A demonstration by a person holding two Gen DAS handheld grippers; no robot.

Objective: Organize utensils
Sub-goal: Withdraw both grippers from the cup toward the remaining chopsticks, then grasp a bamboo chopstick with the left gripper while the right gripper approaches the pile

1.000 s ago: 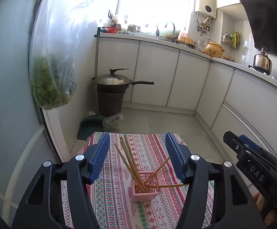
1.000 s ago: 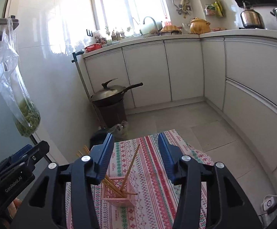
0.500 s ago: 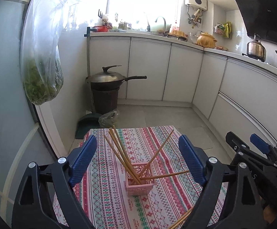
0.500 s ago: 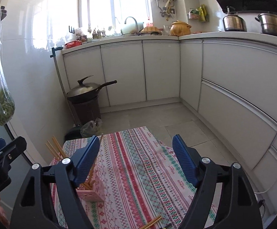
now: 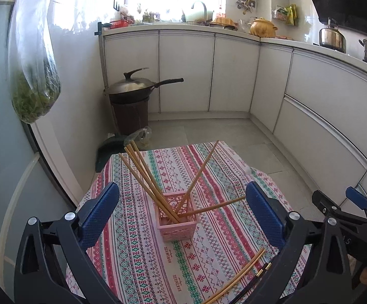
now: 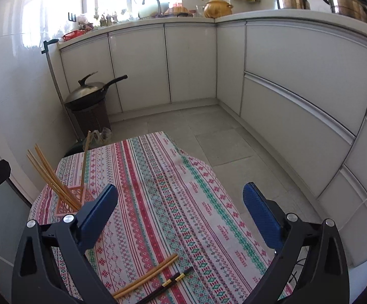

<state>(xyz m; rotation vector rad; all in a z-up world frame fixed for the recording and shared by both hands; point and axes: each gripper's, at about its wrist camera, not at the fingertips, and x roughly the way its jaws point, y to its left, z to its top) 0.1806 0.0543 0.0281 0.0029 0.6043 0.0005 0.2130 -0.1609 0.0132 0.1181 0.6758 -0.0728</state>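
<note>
A pink lattice holder [image 5: 177, 219] stands on the patterned tablecloth [image 5: 142, 253] with several wooden chopsticks [image 5: 145, 174] leaning in it. It also shows at the left in the right wrist view [image 6: 68, 200]. A loose wooden pair [image 6: 148, 276] and a black pair [image 6: 168, 283] lie near the table's front; they also show in the left wrist view [image 5: 239, 276]. My left gripper [image 5: 182, 210] is open and empty, hovering above the holder. My right gripper [image 6: 180, 207] is open and empty above the loose chopsticks.
White cabinets [image 5: 234, 73] run along the back and right. A wok sits on a dark bin [image 5: 130, 101] on the floor. A bag of greens [image 5: 35, 86] hangs at the left. The table edge drops to grey floor tiles [image 6: 221, 139].
Both grippers have opened wide and pulled back and up from the holder. The right view has swung right, and the loose chopsticks on the cloth have come into view.
</note>
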